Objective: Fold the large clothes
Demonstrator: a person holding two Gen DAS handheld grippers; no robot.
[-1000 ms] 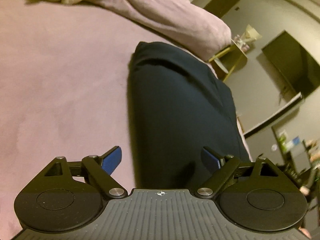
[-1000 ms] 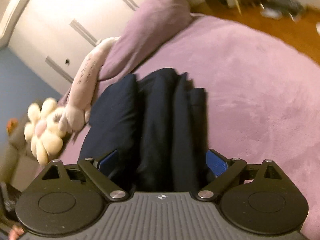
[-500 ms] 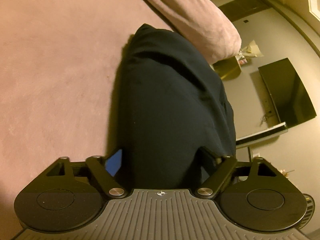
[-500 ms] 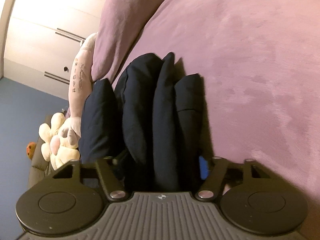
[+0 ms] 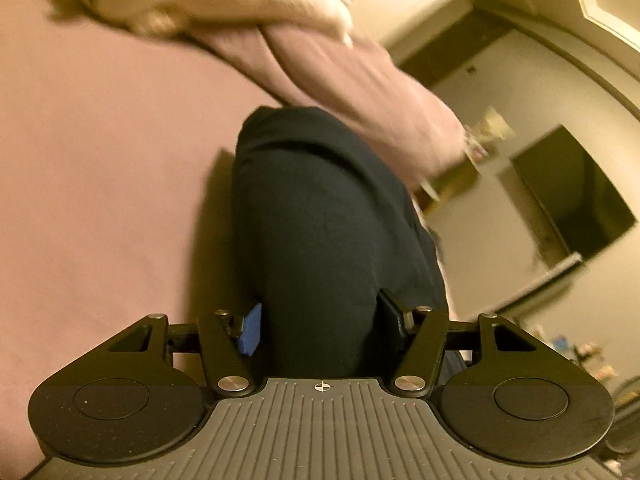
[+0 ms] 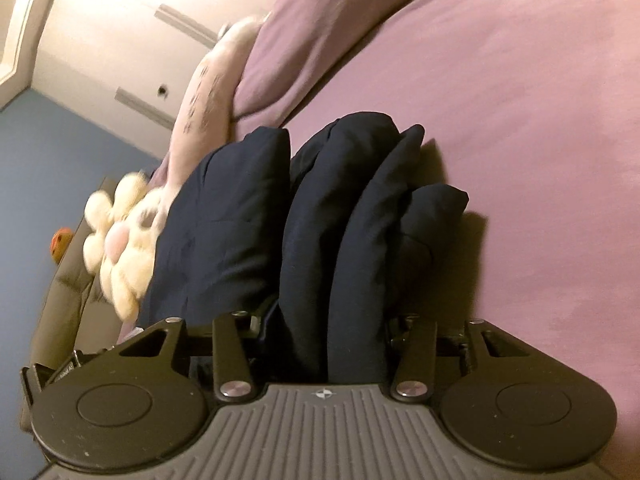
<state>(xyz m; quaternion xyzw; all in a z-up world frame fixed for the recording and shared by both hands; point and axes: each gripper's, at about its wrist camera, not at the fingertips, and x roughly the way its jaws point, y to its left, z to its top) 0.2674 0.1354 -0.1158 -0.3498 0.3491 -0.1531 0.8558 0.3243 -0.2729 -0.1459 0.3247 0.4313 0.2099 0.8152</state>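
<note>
dark garment (image 6: 320,220): 1 | pillow (image 6: 320,40): 1 | plush toy (image 6: 120,240): 1 | wall screen (image 5: 576,196): 1

My left wrist camera sits just behind its gripper (image 5: 318,326), angled down along a dark folded garment (image 5: 328,220) toward a pillow (image 5: 360,92) and a wall television (image 5: 576,196). My right one, equally close, faces the same garment (image 6: 320,220) toward a wardrobe (image 6: 132,40). Both views share the garment, the purple bed (image 6: 540,120), the pillow and a plush toy (image 6: 120,240).

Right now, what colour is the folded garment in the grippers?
Dark navy, plain: the folded garment shows best in the right wrist view.
</note>
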